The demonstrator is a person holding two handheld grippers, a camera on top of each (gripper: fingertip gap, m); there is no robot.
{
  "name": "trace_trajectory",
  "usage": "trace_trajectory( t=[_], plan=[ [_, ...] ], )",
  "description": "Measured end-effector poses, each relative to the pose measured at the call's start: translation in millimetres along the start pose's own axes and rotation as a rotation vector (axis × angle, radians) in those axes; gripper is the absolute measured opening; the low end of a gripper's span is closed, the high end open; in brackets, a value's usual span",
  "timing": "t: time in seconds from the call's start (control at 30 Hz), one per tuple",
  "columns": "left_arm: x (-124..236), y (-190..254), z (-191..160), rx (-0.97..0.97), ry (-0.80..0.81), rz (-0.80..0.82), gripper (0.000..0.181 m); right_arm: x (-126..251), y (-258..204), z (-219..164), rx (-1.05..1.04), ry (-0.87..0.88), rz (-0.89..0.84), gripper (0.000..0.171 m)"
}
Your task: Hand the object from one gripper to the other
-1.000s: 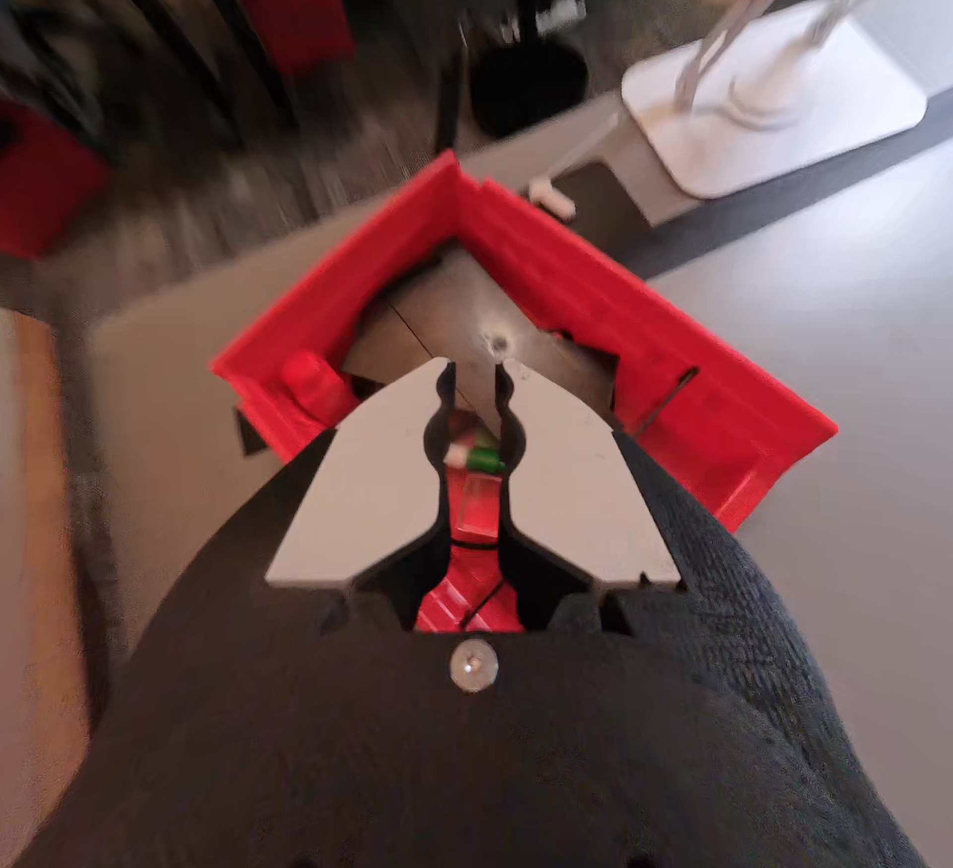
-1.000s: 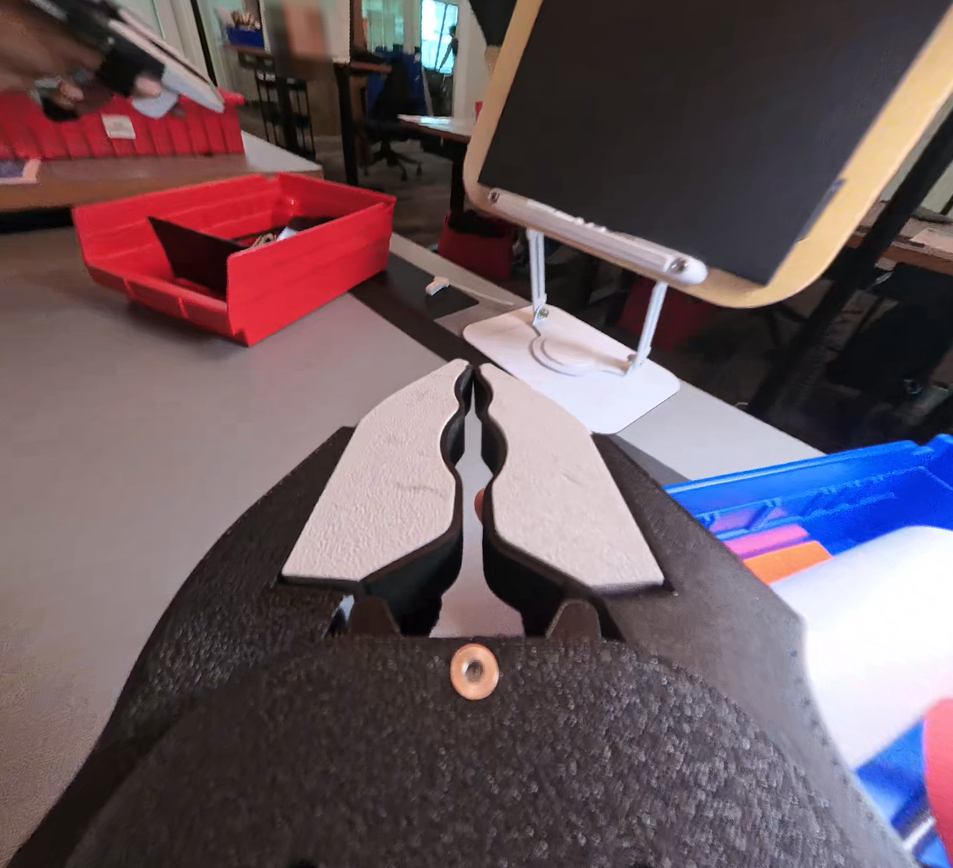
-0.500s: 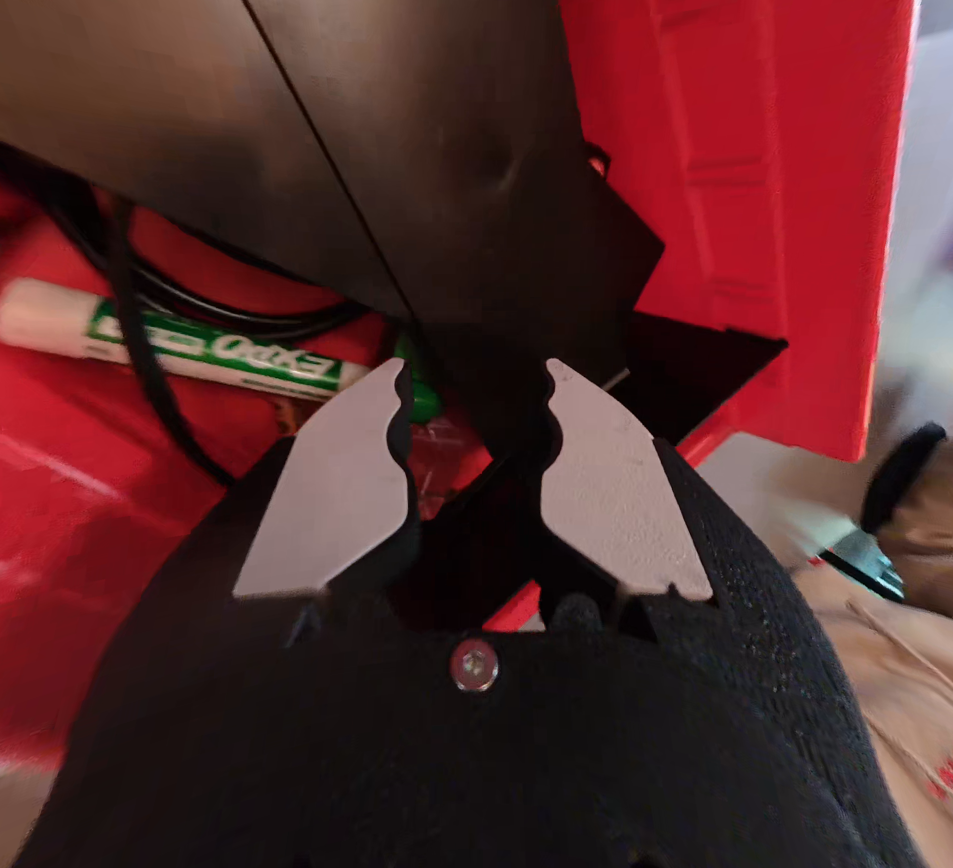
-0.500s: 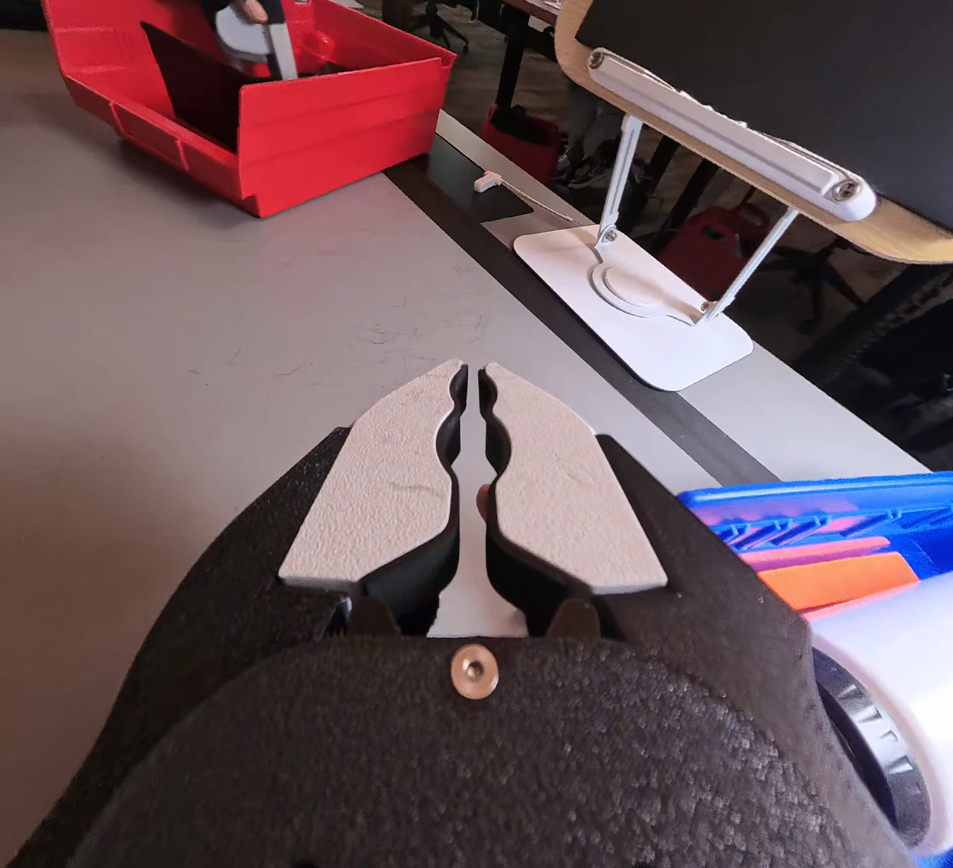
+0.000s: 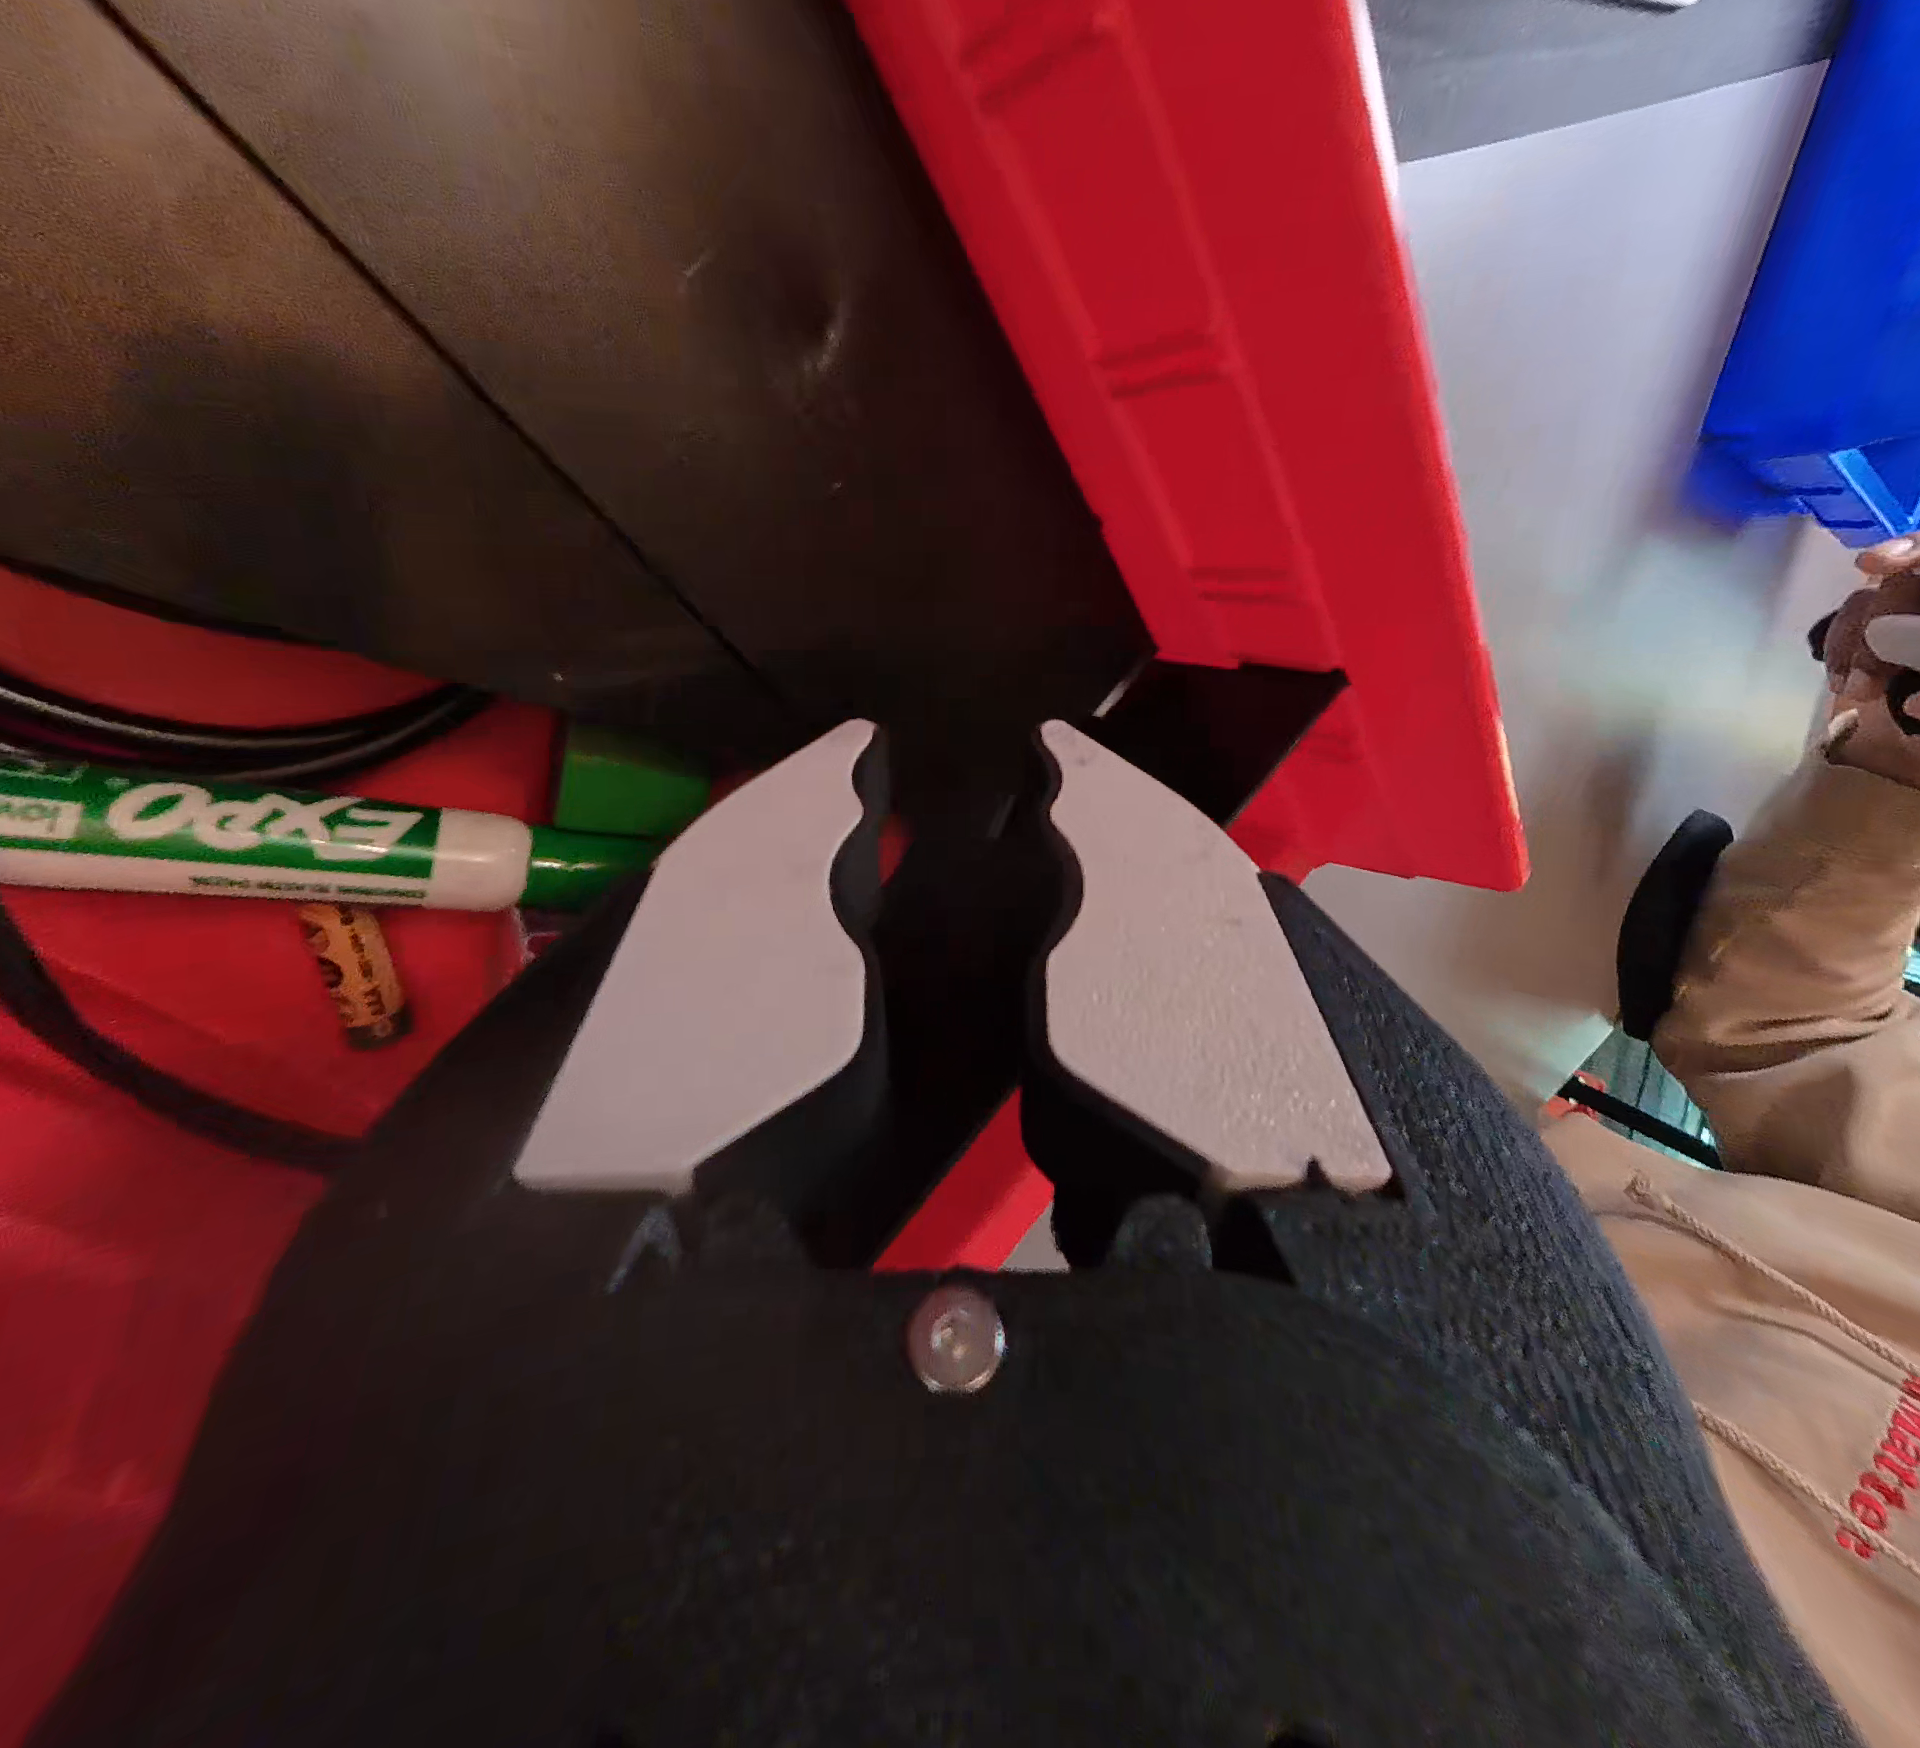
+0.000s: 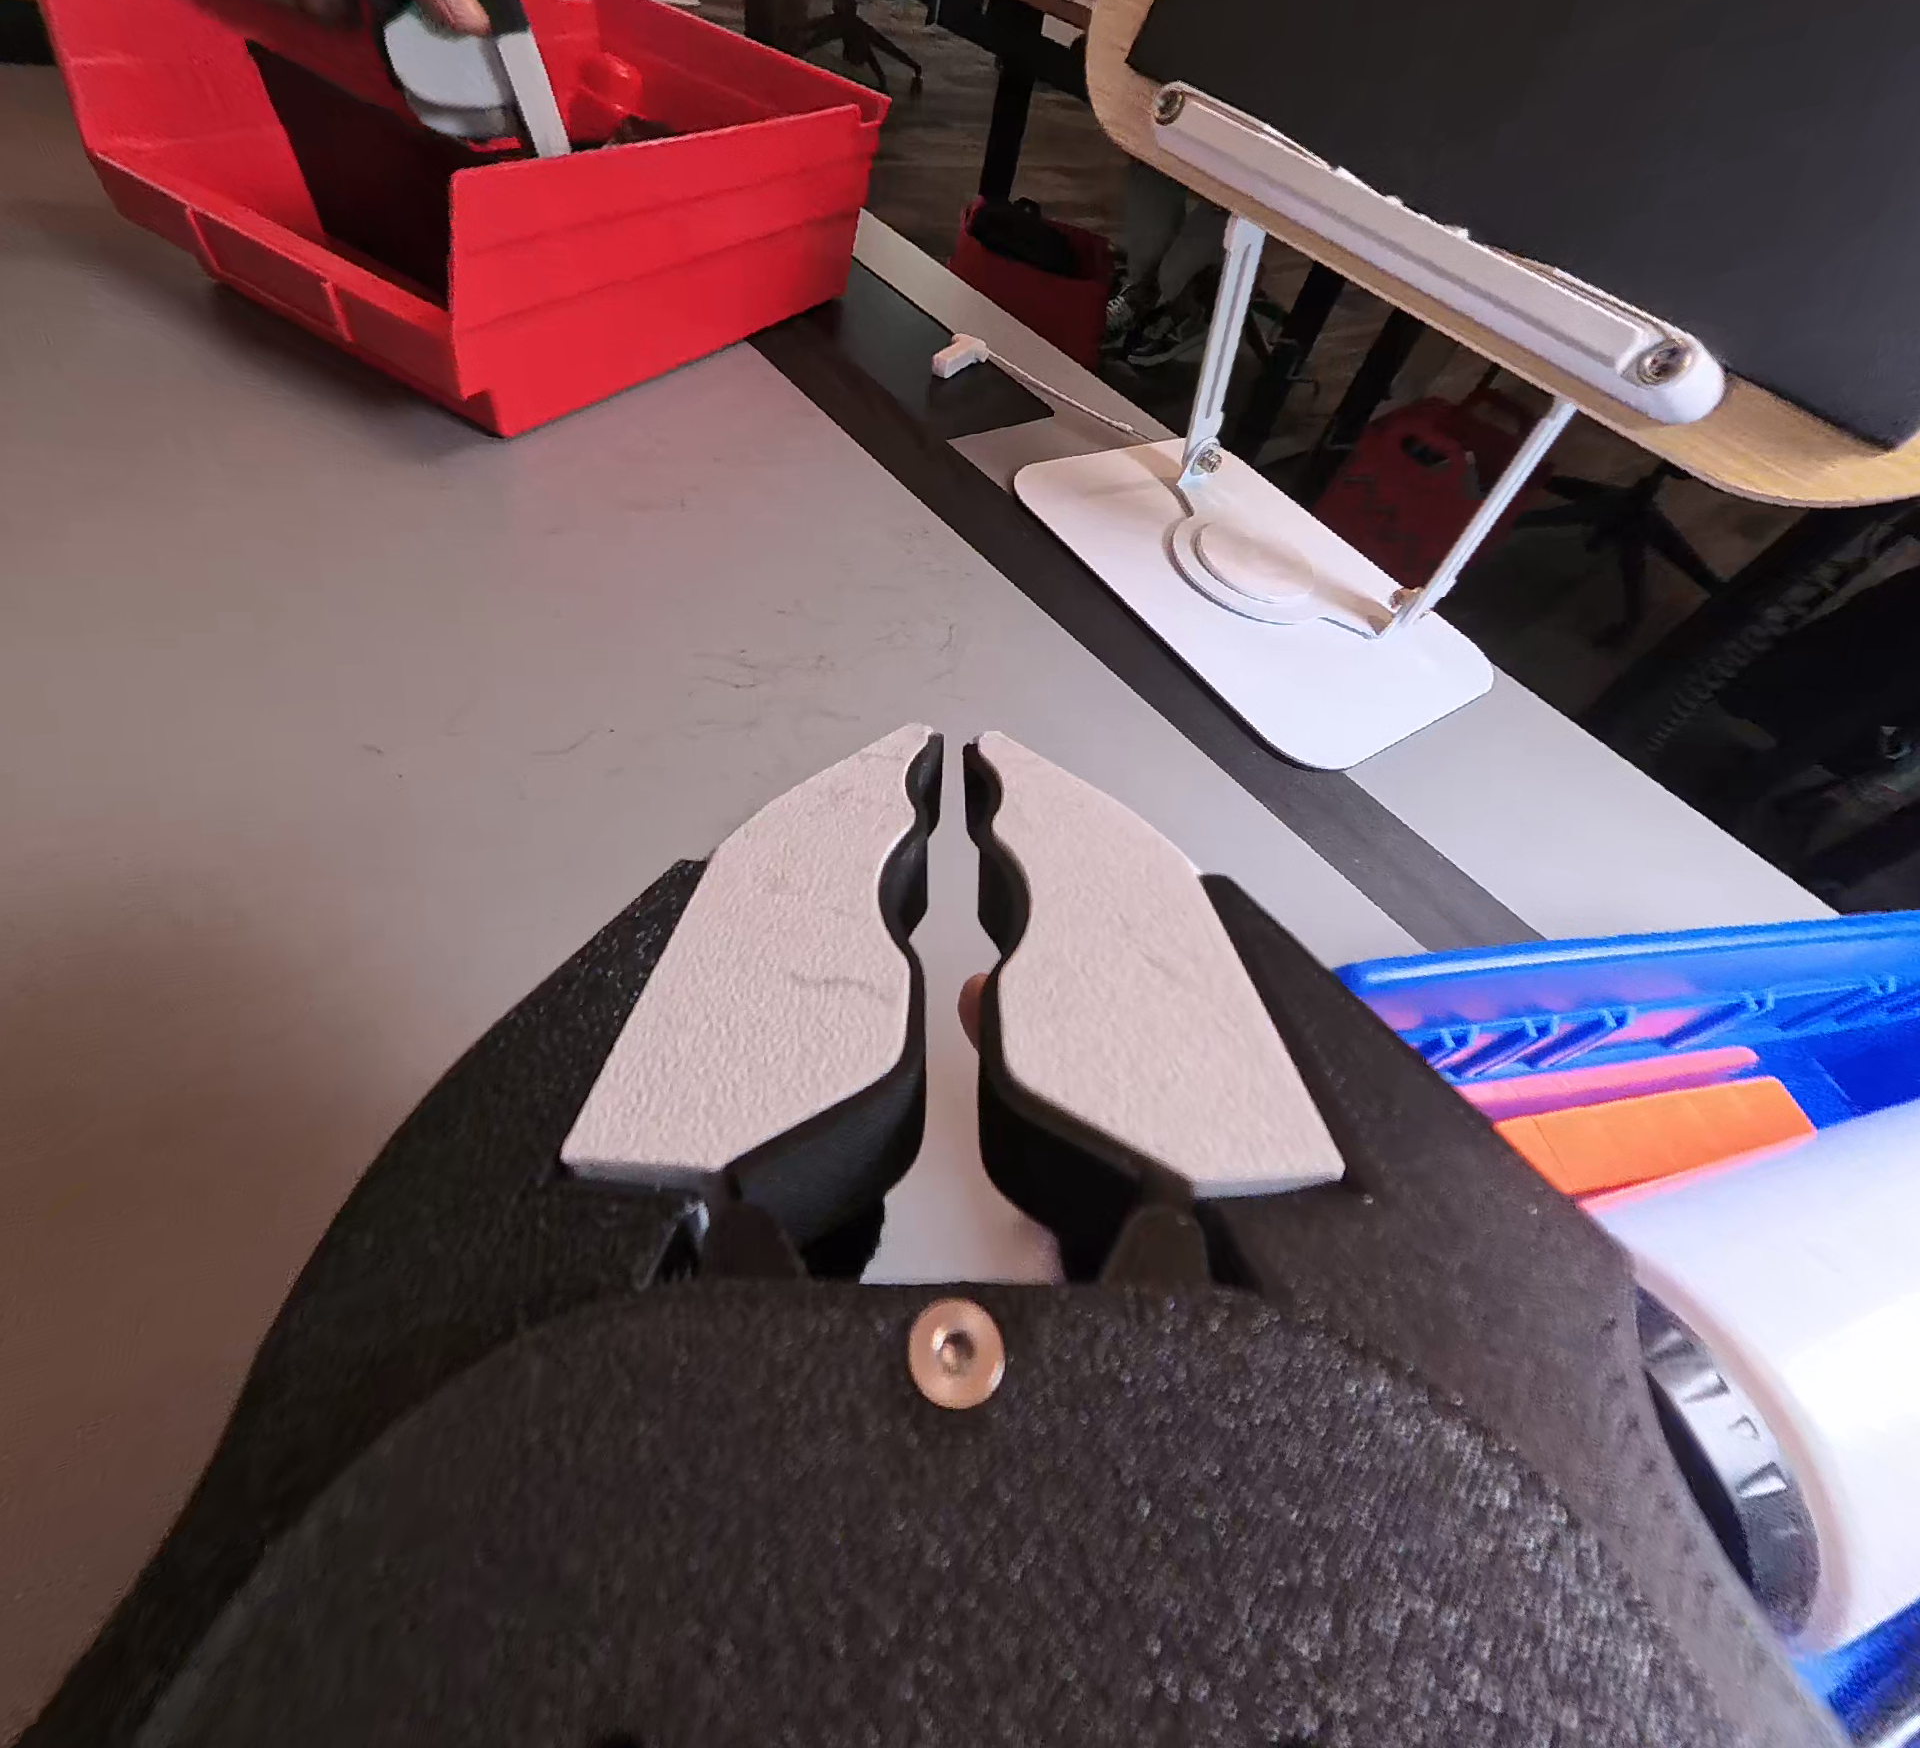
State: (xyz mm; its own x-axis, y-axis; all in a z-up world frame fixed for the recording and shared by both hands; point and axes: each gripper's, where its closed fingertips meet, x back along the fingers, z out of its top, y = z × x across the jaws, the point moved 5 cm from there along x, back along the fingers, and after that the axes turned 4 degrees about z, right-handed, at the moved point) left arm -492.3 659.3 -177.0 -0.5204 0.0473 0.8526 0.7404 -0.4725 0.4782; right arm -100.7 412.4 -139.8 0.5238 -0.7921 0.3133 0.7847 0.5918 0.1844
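Reaching into the red bin [image 5: 1195, 348], the left gripper [image 5: 956, 753] has its pale fingers spread around a black divider [image 5: 520, 244], not clamped on anything.
Only its own view shows the glossy green-and-white marker [image 5: 260, 841] lying untouched beside a black cord [image 5: 125, 1064]; the right view adds the right gripper [image 6: 954, 748], nearly closed and empty over the grey table [image 6: 416, 607], and a blue bin [image 6: 1662, 992].

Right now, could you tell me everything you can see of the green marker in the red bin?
The marker is a white plastic barrel with a green printed label band and a green cap end. It lies flat on the floor of the red bin, near the black divider. A black cable lies by its barrel. The left gripper, open, hovers just beside its cap end without touching it.
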Motion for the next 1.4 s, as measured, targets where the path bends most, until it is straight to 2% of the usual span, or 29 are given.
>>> trace_trajectory(
  t=[0.27,0.33,0.57,0.67,0.73,0.77,0.83,0.87,1.0,1.1,1.17,1.27,1.4],
  plan=[
    [6,-15,7,0.063,0.083,0.097,0.035,3,3,3,-0.016,0.017,0.003,0.004],
    [4,-19,9,0.085,0.112,0.089,0.031,3,3,1,-0.009,0.008,0.003,0.004],
    [-1,-18,16,0.139,0.185,-0.010,0.028,1,2,-2,-0.003,-0.011,0.008,0.004],
    [1,-17,16,0.167,0.220,-0.095,0.041,0,1,-1,-0.017,-0.004,0.019,0.004],
    [1,-16,15,0.163,0.238,-0.125,0.043,-1,0,-2,-0.027,-0.001,0.028,0.004],
    [2,-11,16,0.151,0.252,-0.171,0.034,-2,0,-2,-0.030,0.000,0.032,0.004],
    [3,12,19,0.105,0.266,-0.354,0.031,-3,-1,-3,-0.036,-0.001,0.037,0.004],
    [0,18,20,0.078,0.251,-0.351,0.032,-3,-2,-3,-0.036,-0.004,0.039,0.004],
    [-4,22,36,0.002,0.283,-0.172,0.030,-3,-2,-6,-0.025,-0.022,0.032,0.004],
    [4,-6,46,-0.048,0.299,0.166,0.034,-2,1,-7,-0.020,-0.027,0.025,0.004],
    [11,-20,52,-0.025,0.301,0.287,0.038,-1,2,-7,-0.031,-0.023,0.027,0.004],
    [11,-32,58,0.082,0.284,0.269,0.047,-2,3,-10,-0.035,-0.031,0.028,0.004],
    [5,-40,69,0.156,0.311,0.216,0.046,-3,3,-14,-0.029,-0.048,0.030,0.004]
  ],
)
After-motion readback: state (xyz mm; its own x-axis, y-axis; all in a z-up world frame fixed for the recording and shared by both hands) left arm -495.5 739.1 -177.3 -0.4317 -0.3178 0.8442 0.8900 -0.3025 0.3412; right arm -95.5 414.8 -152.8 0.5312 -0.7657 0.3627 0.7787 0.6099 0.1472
